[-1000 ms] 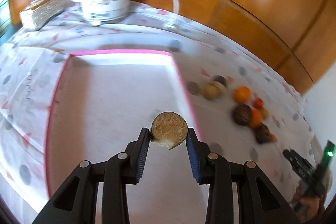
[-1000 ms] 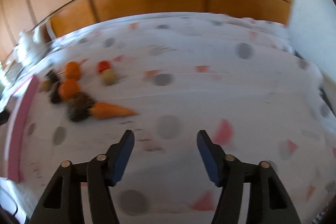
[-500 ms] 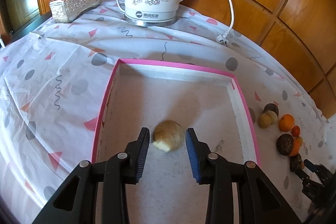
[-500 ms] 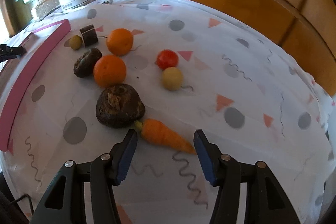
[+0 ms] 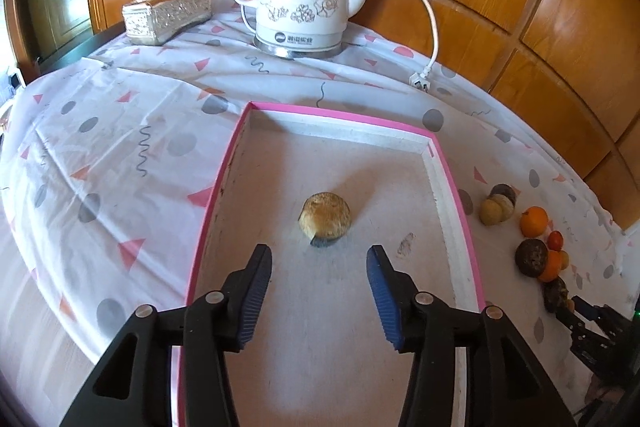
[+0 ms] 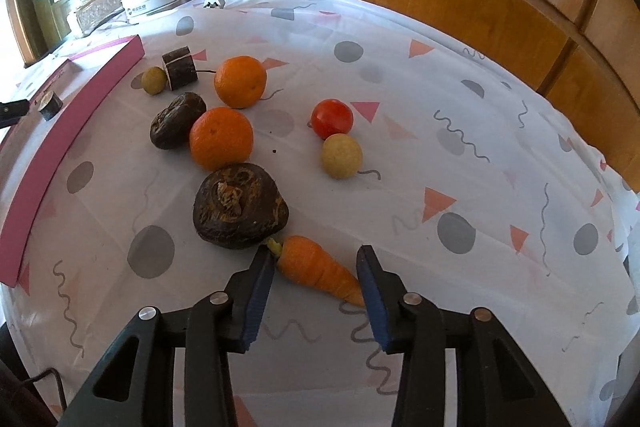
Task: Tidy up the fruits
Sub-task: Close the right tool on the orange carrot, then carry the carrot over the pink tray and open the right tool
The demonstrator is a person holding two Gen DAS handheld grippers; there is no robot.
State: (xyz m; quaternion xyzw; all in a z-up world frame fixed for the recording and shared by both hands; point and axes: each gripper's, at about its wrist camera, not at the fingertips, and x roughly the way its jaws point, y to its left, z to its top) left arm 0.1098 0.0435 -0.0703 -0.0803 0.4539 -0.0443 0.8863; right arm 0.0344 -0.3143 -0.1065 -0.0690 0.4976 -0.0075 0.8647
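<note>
The left gripper (image 5: 318, 287) hangs over the pink-rimmed tray (image 5: 452, 183), jaws apart and opening; nothing is between the pads; the round tan fruit (image 5: 325, 214) lies free on the tray floor just ahead of the fingertips, touching neither; the tray sits on a patterned tablecloth (image 5: 120, 155), with a white kettle (image 5: 300, 15) and a silver tissue box (image 5: 168, 13) at the far edge, against wood panelling

The right gripper (image 6: 316, 279) points down at the cloth to the right of the tray, jaws closing; the carrot (image 6: 316, 267) lies between the pads, leafy end at the left pad, tip close to the right pad; whether either pad presses on it cannot be told, and it rests on the cloth; a large dark wrinkled fruit (image 6: 240, 207) touches the carrot's leafy end; beyond it lie two oranges (image 6: 221, 141), a smaller dark fruit (image 6: 176, 121), a red tomato (image 6: 332, 117), a pale yellow ball-shaped fruit (image 6: 342, 155), a small olive-coloured fruit (image 6: 154, 80) and a dark cut cylinder (image 6: 180, 67); all of these lie outside the tray
</note>
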